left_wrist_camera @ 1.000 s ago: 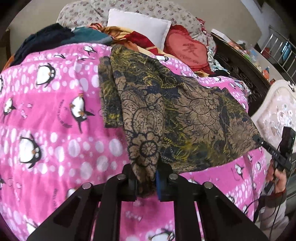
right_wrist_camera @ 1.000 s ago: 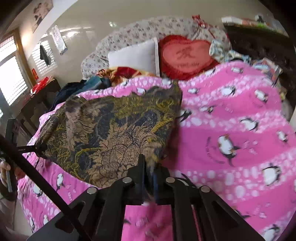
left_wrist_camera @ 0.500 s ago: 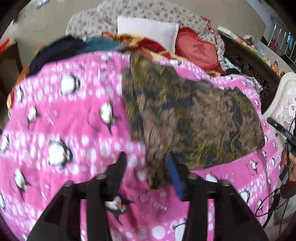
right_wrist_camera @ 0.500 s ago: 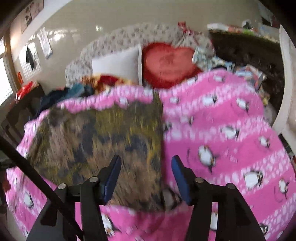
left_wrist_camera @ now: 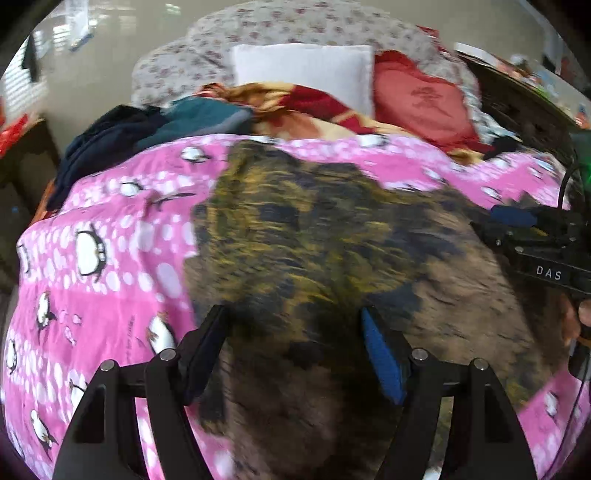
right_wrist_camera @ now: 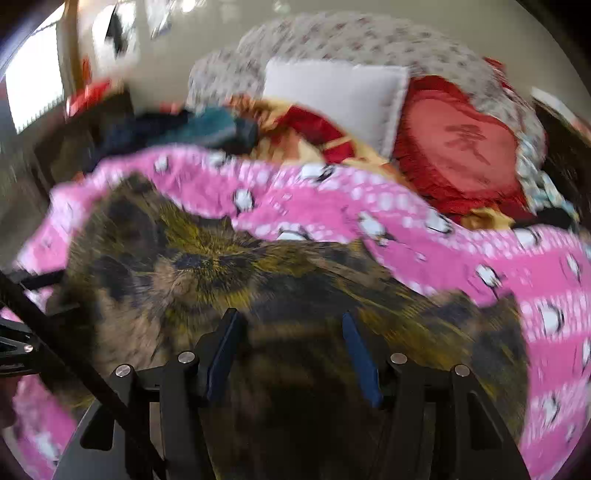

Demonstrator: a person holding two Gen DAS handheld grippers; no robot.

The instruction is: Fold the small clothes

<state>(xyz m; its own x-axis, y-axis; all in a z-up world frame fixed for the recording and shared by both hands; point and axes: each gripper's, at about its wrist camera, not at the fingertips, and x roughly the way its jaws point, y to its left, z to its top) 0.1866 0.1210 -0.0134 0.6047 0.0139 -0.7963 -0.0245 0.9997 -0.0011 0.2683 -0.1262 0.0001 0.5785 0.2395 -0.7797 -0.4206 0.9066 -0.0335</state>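
Two grippers: both hang over the bed, each filmed from its own wrist camera; both views are blurred.
Left gripper (left_wrist_camera: 295,347): fingers spread wide and opening further, nothing pinched between them; the patterned cloth lies below the gap, and the pads do not press on it.
Right gripper (right_wrist_camera: 290,350): fingers apart at a middling width, empty; the cloth lies beneath them too. In the left wrist view this gripper shows at the right edge, over the cloth's far right side, with part of a hand (left_wrist_camera: 576,325) behind it.
Patterned garment (left_wrist_camera: 332,258): dark brown, black and yellow floral cloth, lying spread on the pink blanket, reaching from just under both pairs of fingers toward the head of the bed.
Pink blanket (left_wrist_camera: 110,236): penguin print with white dots, covering the bed on all sides of the garment.
Clothes pile (left_wrist_camera: 155,125): dark blue and teal pieces heaped past the blanket's far left edge.
Red and yellow cloth (left_wrist_camera: 303,107): bunched beside that pile, in front of the pillows.
White pillow (left_wrist_camera: 306,70): upright at the head of the bed.
Red heart cushion (left_wrist_camera: 421,107): just right of the white pillow, touching it.
Flowered bedding (left_wrist_camera: 295,26): piled behind both cushions, farthest off.
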